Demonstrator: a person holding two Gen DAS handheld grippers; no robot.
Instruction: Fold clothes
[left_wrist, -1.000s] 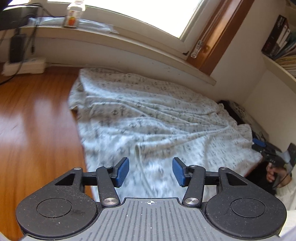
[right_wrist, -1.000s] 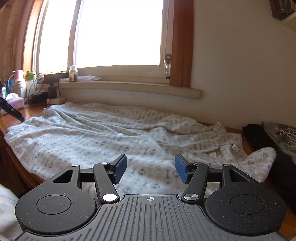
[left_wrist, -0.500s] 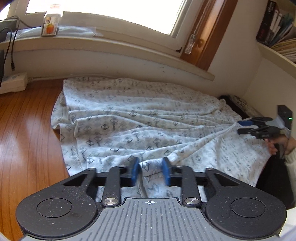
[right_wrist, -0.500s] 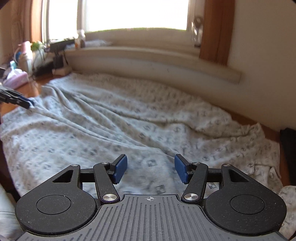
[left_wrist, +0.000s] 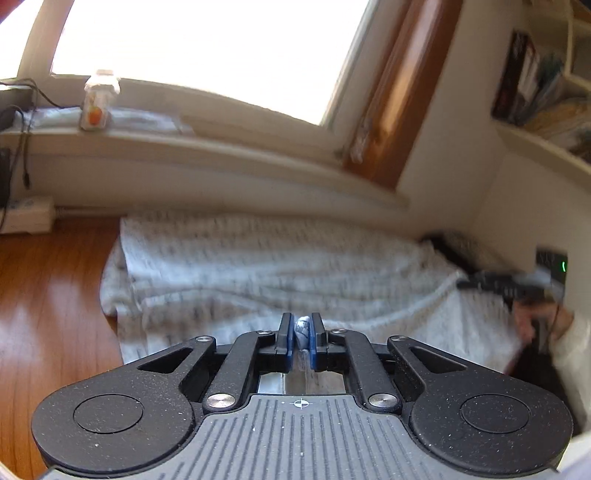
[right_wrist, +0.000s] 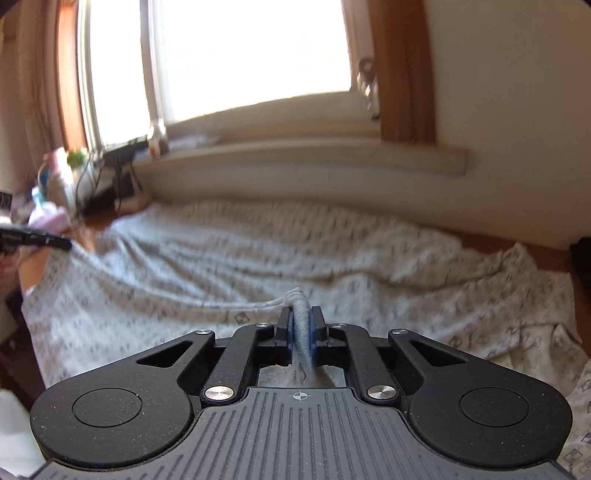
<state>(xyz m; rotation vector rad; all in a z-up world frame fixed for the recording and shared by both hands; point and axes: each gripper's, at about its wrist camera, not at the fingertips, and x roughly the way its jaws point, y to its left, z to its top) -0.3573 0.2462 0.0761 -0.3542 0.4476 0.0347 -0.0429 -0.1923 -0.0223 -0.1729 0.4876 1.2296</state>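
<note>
L gripper (left_wrist: 303, 334) and R gripper (right_wrist: 302, 328) jaws were closing, each pinching a fold of the patterned garment (left_wrist: 258, 266); bottle (left_wrist: 96, 101) at 11 o'clock.

Blown-out daylight from the window (left_wrist: 207, 48); motion-blurred garment (right_wrist: 295, 258) — sharp foreground; fisheye bending at edges

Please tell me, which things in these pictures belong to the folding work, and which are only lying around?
Belong to the job:
- patterned garment, spread on the wooden surface
- left claw, closing, fabric pinched between its pads
- right claw, likewise closing on fabric

Just lying about:
- bottle on the windowsill
- power strip
- books
</note>
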